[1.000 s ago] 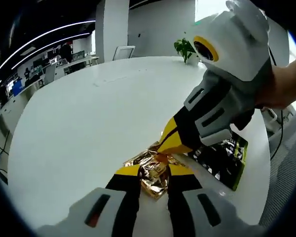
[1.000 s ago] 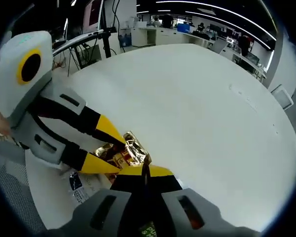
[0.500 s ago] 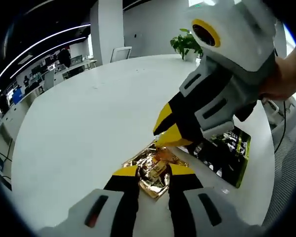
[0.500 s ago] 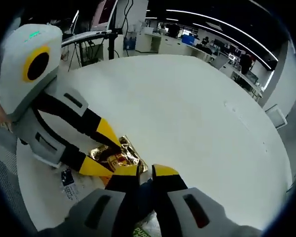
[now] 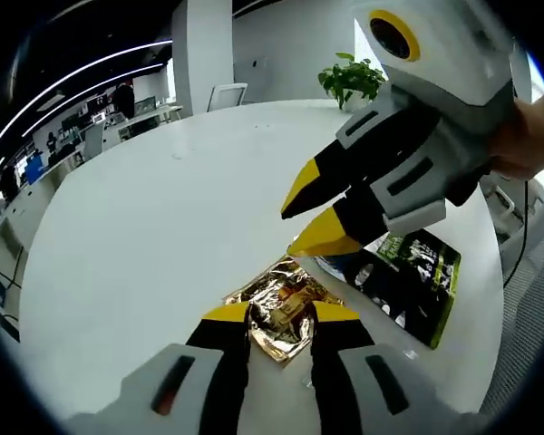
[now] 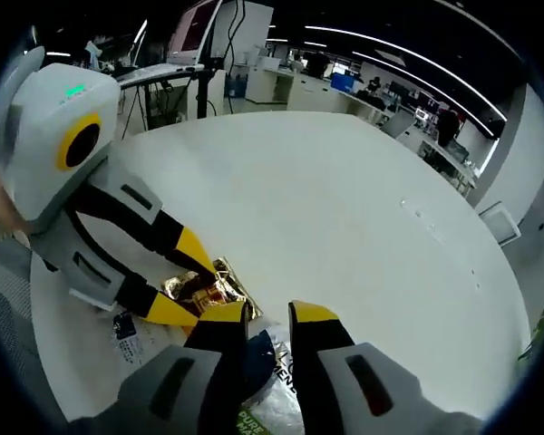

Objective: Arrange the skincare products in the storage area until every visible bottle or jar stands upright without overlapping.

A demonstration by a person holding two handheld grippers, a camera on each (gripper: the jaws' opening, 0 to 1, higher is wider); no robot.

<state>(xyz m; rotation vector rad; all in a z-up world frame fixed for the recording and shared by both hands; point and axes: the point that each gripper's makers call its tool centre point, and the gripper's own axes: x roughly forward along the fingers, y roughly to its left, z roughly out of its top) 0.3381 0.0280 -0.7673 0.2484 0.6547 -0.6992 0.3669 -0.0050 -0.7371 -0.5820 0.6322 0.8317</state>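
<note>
Gold foil packet [image 5: 281, 308] lies crumpled flat on the white desk [image 5: 163, 227], between the tips of my left hand-held gripper [image 5: 281, 317], jaws parted either side of it, probably to pin or lift it; whether they touch it I cannot tell. My right hand-held gripper [image 5: 313, 213] hovers above with jaws apart, holding nothing. Just beside the packet lies a dark green-edged sachet [image 5: 408, 281], also flat. From the right gripper view, a blue-and-white pack [image 6: 267, 362] sits under those open jaws. Nothing stands upright yet.
</note>
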